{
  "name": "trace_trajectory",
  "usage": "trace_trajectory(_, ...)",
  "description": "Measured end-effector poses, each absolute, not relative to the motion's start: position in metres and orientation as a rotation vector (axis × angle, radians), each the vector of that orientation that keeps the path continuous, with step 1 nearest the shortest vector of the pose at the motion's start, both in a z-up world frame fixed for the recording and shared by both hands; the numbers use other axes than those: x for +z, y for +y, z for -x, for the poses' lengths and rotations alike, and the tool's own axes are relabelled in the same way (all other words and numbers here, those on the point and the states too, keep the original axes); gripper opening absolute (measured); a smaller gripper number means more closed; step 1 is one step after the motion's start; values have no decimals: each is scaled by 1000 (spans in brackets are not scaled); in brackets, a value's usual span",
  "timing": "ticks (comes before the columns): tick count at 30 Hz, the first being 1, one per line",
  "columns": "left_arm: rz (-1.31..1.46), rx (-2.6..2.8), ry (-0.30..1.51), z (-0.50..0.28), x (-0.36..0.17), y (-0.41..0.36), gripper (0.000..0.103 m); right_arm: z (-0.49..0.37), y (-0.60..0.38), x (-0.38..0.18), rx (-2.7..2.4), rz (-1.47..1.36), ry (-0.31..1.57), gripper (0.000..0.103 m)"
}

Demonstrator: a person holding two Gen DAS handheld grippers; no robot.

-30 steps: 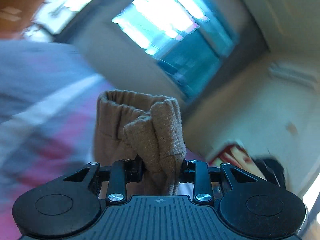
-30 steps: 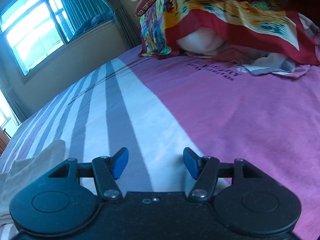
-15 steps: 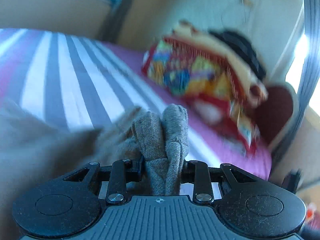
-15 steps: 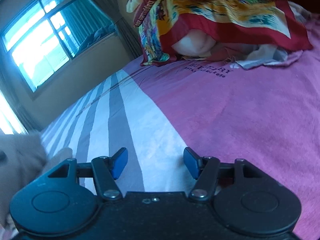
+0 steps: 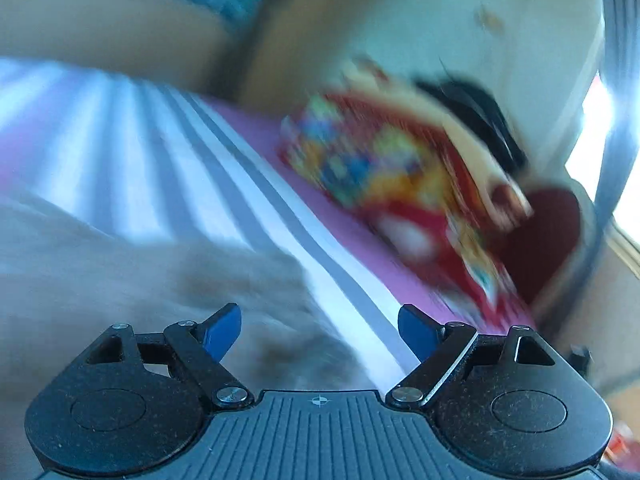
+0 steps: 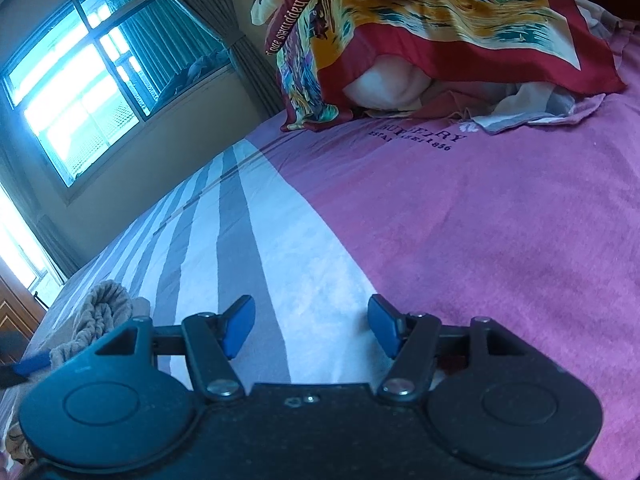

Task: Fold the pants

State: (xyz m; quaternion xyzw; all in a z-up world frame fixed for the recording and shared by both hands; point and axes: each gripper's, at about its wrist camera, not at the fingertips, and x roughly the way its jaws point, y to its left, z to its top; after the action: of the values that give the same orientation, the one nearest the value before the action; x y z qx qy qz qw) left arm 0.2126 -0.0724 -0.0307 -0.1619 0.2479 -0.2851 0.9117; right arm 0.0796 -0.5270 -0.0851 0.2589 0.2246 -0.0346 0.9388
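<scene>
The tan pants (image 5: 152,280) lie blurred on the striped bed sheet (image 5: 132,152) below and left of my left gripper (image 5: 320,330). Its jaws are opening, and the blue pads stand wide apart with no cloth pinched between them. In the right wrist view the pants' gathered waistband (image 6: 100,312) shows at the far left edge, with a blue fingertip (image 6: 28,364) of the other gripper beside it. My right gripper (image 6: 310,328) hovers open over the white and grey stripes, holding nothing.
A pile of colourful red and yellow bedding (image 6: 420,32) with a white pillow (image 6: 384,88) sits at the head of the bed. The pink part of the sheet (image 6: 500,220) spreads to the right. A window (image 6: 80,80) and curtain (image 6: 200,12) are at the left.
My left gripper carried the pinched pants across onto the bed, then let them go and opened wide. The right gripper barely moved; the pants came into its view at the left.
</scene>
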Motion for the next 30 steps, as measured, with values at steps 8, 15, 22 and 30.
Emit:
trace_trajectory(8, 311, -136, 517, -91, -64, 113, 81, -65, -498, -73, 27, -519, 460, 51)
trace_trajectory(15, 157, -237, 613, -99, -90, 95, 68, -82, -405, -50, 262, -517, 517, 49)
trace_trajectory(22, 34, -247, 598, -132, -85, 59, 68, -109, -356, -44, 332, -532, 598, 52)
trace_trajectory(30, 210, -262, 585, -151, -91, 68, 68, -149, -329, -48, 240, -501, 691, 34)
